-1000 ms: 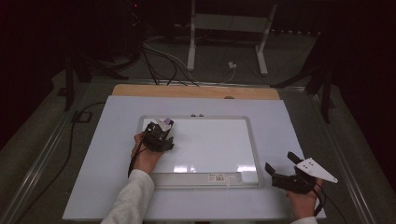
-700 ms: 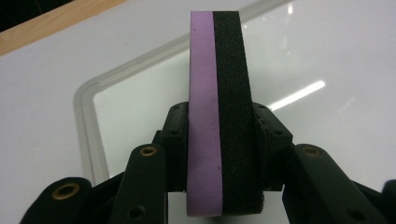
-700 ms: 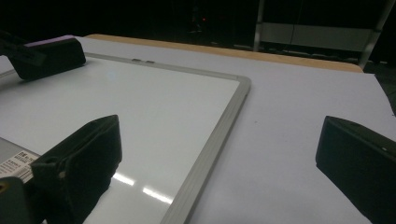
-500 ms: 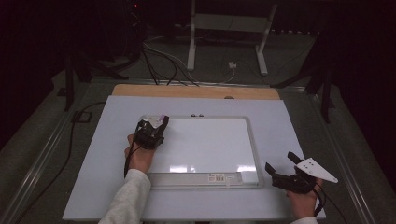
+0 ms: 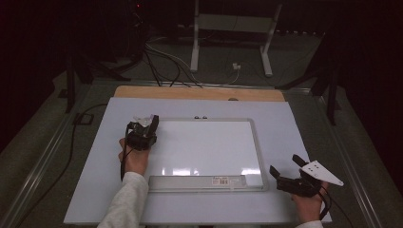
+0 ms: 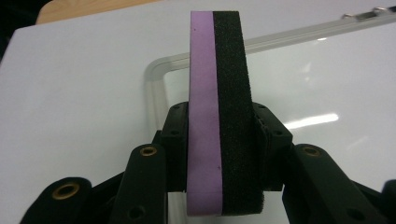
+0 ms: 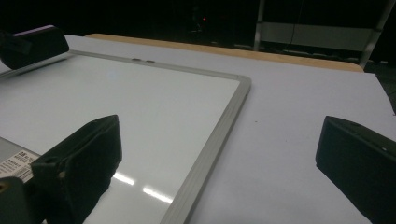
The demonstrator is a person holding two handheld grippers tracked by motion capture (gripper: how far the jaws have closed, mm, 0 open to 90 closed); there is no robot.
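A whiteboard (image 5: 204,147) with a grey frame lies flat on the white table (image 5: 294,123). My left gripper (image 5: 145,124) hovers over the board's far left corner, shut on an eraser (image 5: 142,118). In the left gripper view the eraser (image 6: 217,116) stands on edge, purple foam on the left and black felt on the right, with the left gripper (image 6: 219,123) clamping both sides. My right gripper (image 5: 286,166) rests open and empty on the table off the board's near right corner. The right gripper view has the right gripper (image 7: 224,158) wide apart, facing the whiteboard (image 7: 116,98), with the eraser (image 7: 32,44) far left.
A grey pen tray (image 5: 199,182) with a barcode label runs along the board's near edge. A wooden strip (image 5: 199,93) borders the table's far side. Beyond it stand a metal stand (image 5: 233,28) and cables (image 5: 161,61) on the dark floor.
My left hand has moved left across the board's far left corner, carrying the eraser with it. The right hand and its gripper have stayed still.
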